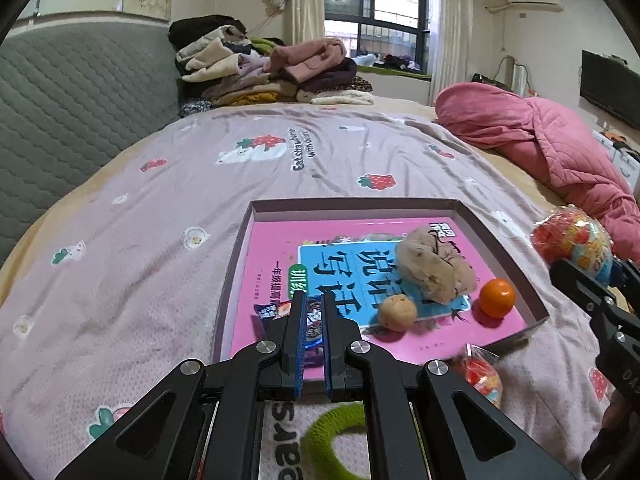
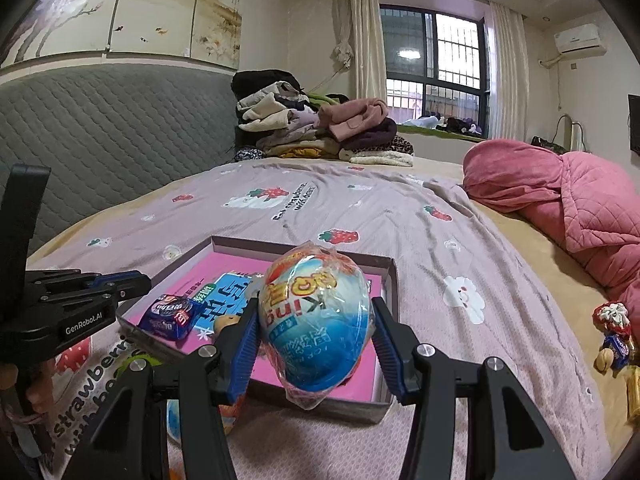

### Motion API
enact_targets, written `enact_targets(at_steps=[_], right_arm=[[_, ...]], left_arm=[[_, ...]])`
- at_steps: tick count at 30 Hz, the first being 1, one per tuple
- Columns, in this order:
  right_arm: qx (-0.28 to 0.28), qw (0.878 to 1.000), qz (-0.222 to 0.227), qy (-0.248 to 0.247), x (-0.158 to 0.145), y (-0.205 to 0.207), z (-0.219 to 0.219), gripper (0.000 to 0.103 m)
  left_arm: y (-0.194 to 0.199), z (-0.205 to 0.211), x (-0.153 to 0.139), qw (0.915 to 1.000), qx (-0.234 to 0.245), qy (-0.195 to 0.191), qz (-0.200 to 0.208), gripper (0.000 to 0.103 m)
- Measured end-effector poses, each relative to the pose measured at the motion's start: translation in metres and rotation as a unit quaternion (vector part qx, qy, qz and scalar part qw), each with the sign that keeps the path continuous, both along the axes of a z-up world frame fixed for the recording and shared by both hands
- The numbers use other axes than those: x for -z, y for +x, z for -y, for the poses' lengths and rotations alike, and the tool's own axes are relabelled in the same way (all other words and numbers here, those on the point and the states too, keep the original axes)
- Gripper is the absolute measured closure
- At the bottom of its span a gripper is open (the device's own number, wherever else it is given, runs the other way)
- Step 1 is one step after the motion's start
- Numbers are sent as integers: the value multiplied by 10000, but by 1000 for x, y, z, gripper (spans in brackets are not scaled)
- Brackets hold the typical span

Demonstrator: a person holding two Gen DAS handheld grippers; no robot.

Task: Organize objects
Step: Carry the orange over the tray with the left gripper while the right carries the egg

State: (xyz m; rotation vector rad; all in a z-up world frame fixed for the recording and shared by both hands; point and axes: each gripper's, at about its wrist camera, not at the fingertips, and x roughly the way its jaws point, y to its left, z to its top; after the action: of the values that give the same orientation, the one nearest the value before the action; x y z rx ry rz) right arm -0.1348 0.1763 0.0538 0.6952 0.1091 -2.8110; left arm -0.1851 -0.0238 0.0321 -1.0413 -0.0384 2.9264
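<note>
A shallow box (image 1: 496,236) lined with a pink book lies on the bed. In it sit a brown sweet potato (image 1: 434,270), a small potato (image 1: 397,313), an orange (image 1: 497,297) and a blue snack packet (image 2: 171,315). My left gripper (image 1: 313,308) hovers over the packet (image 1: 310,330), its fingers a narrow gap apart and not gripping it. My right gripper (image 2: 314,322) is shut on a wrapped toy egg (image 2: 314,320) and holds it above the box's near edge (image 2: 340,410). A second wrapped egg (image 1: 480,374) lies just outside the box.
A pink quilt (image 2: 576,204) is bunched at the right. A pile of folded clothes (image 2: 320,128) sits at the bed's far end by the grey headboard (image 1: 72,92). Small wrapped sweets (image 2: 614,334) lie at the right edge. A green ring (image 1: 340,440) lies below the left gripper.
</note>
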Motion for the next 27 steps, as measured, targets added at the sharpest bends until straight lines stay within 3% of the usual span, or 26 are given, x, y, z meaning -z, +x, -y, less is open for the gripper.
enact_targets(at_steps=[12, 17, 27], right_arm=[[142, 9999, -92, -12, -1, -12, -4, 50], [152, 9995, 48, -255, 0, -20, -11, 50], [396, 9987, 206, -232, 10, -35, -20, 50]], left_arm=[[-24, 29, 7, 9993, -235, 248, 149, 97], [-32, 34, 13, 9988, -159, 391, 264, 97], [-41, 26, 26, 9989, -44, 281, 377, 97]])
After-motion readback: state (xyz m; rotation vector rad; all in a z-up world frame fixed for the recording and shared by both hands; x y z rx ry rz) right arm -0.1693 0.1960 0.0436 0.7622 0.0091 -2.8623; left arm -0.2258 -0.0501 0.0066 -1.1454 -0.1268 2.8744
